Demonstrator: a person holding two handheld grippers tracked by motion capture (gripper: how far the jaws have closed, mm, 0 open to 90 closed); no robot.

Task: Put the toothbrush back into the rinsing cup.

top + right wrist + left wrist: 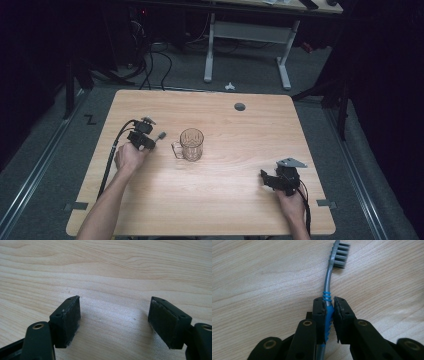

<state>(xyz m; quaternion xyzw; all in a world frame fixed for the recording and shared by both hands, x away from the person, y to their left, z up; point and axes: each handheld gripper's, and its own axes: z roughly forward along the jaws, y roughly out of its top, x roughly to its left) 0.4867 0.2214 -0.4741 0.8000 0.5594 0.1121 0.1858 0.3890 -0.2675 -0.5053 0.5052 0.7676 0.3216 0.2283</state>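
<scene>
The left claw (328, 312) is clenched on the toothbrush (327, 290) at its blue grip, bristles pointing away from the claw; so the pickup looks done, and what is left, I judge, is carrying it to the cup (192, 144) and dropping it in; the brush hangs just left of the cup, head toward it, not yet inside; the right claw (115, 322) rests released over bare bench (225, 190), well right of the cup.
</scene>
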